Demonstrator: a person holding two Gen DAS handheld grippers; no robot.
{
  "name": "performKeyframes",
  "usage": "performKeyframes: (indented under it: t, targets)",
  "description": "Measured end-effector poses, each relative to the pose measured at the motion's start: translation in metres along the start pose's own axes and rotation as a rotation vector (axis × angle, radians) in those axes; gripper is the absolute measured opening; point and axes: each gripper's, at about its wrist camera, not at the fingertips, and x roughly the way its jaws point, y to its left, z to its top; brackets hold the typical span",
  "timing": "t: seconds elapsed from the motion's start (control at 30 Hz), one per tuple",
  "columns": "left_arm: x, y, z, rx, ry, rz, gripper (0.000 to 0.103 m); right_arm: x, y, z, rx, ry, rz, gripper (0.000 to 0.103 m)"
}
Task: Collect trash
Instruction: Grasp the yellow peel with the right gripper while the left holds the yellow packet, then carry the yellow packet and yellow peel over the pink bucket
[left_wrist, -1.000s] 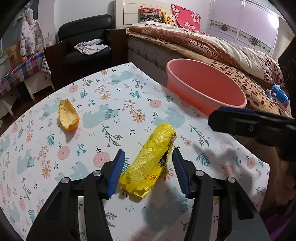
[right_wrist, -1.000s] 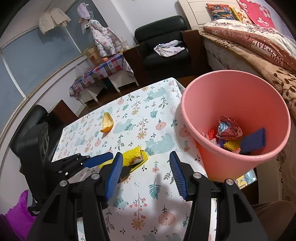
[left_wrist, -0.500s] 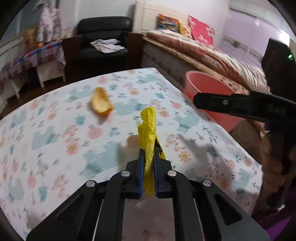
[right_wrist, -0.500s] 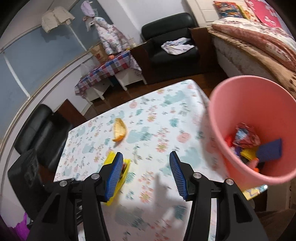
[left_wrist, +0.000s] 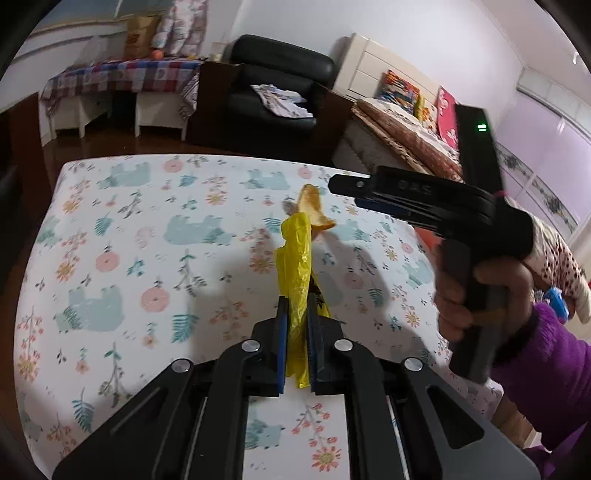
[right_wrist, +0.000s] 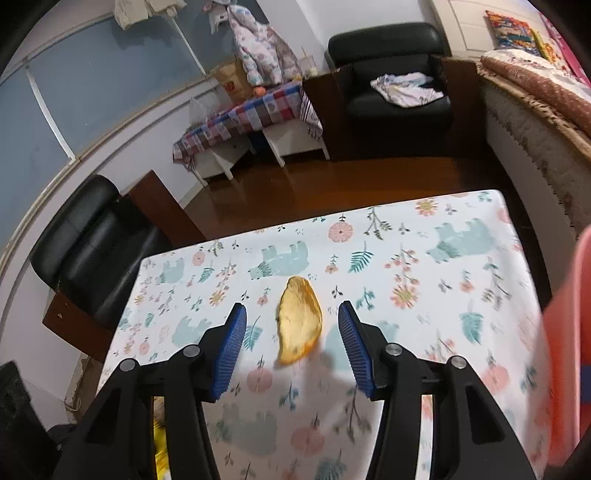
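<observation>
My left gripper (left_wrist: 297, 306) is shut on a crumpled yellow plastic wrapper (left_wrist: 297, 258), which sticks up between the blue pads above the floral tablecloth (left_wrist: 147, 258). An orange peel (left_wrist: 312, 208) lies on the cloth beyond it. In the right wrist view the same orange peel (right_wrist: 298, 321) lies on the cloth between and just ahead of the open right gripper (right_wrist: 291, 334), whose blue pads stand apart from it. The right gripper (left_wrist: 413, 197) also shows in the left wrist view, held by a hand (left_wrist: 480, 295) in a purple sleeve. The pink bin (right_wrist: 570, 332) blurs at the right edge.
A black armchair (left_wrist: 280, 92) with a cloth on it stands past the table's far edge, a bed (left_wrist: 406, 125) to its right. A checked-cloth side table (right_wrist: 251, 118) and another black chair (right_wrist: 92, 240) sit to the left. Wooden floor lies beyond the table.
The left gripper closed on the yellow wrapper and lifted it off the cloth. The right gripper swung left, away from the pink bin, and now straddles the orange peel.
</observation>
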Motion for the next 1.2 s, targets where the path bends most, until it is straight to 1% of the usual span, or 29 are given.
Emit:
performKeyframes:
  t: [0.1,0.2,0.23,0.27,0.3,0.37,0.4,0.47,0.67,0.9,1.03,1.2]
  targets:
    - [-0.005,0.005,-0.002,-0.017,-0.004,0.013,0.008,0.020,-0.003,0.006,-0.012,0.025,-0.017,0.052]
    - [-0.006,0.010,-0.003,-0.036,-0.003,0.018,0.008,0.038,-0.003,0.009,-0.035,0.056,-0.020,0.047]
    - [-0.007,0.011,-0.004,-0.042,-0.001,0.020,0.008,0.042,-0.002,0.010,-0.044,0.063,-0.020,0.043]
    - [-0.007,0.010,-0.005,-0.045,0.001,0.022,0.008,0.046,-0.001,0.010,-0.055,0.068,-0.019,0.036]
    - [-0.007,0.010,-0.006,-0.049,0.003,0.023,0.008,0.050,0.001,0.009,-0.066,0.076,-0.015,0.031]
    - [-0.007,0.010,-0.006,-0.056,0.006,0.021,0.008,0.055,0.005,0.006,-0.084,0.090,-0.013,0.015]
    - [-0.008,0.010,-0.006,-0.059,0.005,0.022,0.008,0.055,0.006,0.004,-0.089,0.093,-0.010,0.011]
    - [-0.009,0.009,-0.006,-0.062,0.002,0.025,0.008,0.052,0.008,-0.002,-0.091,0.095,-0.008,0.006]
    - [-0.012,0.001,-0.004,-0.063,-0.013,0.031,0.008,0.020,0.005,-0.019,-0.056,0.069,0.001,0.004]
    - [-0.020,-0.014,-0.001,-0.059,-0.041,0.041,0.008,-0.039,0.004,-0.043,-0.044,0.023,0.010,0.004]
    - [-0.021,-0.026,0.001,-0.057,-0.048,0.059,0.008,-0.068,0.006,-0.057,-0.065,0.004,-0.011,0.004]
    - [-0.020,-0.039,0.002,-0.062,-0.051,0.086,0.008,-0.100,0.004,-0.073,-0.088,-0.024,-0.057,0.004]
